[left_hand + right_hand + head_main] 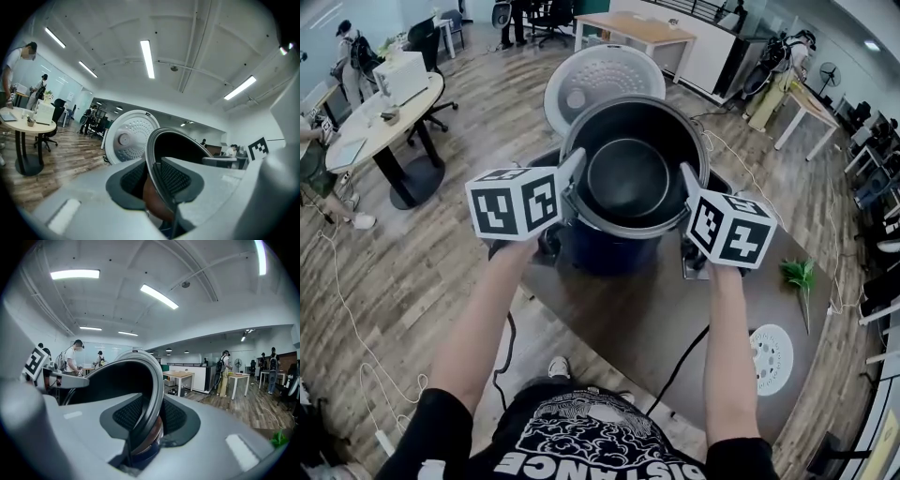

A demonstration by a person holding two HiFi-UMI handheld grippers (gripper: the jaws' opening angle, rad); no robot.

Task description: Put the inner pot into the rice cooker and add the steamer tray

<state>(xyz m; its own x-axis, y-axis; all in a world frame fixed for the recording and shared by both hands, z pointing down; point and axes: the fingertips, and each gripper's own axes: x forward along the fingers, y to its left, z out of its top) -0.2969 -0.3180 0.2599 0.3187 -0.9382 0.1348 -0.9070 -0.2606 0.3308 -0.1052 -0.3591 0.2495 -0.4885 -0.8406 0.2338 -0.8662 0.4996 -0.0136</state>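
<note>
I hold the dark metal inner pot (630, 178) by its rim from both sides, over the dark blue rice cooker (605, 255). The cooker's white lid (600, 80) stands open behind it. My left gripper (574, 176) is shut on the pot's left rim, my right gripper (688, 184) on its right rim. In the left gripper view the rim (151, 154) runs between the ribbed pads (176, 178), with the lid (127, 140) beyond. In the right gripper view the rim (154, 380) is clamped between the pads (129, 416). A white perforated steamer tray (771, 358) lies flat on the table at the right.
The cooker stands on a dark brown table (656, 323). A green leafy sprig (798, 275) lies near its right edge, and a black cable (680, 367) runs off its front. Round desk (370, 122), chairs and several people stand further off on the wooden floor.
</note>
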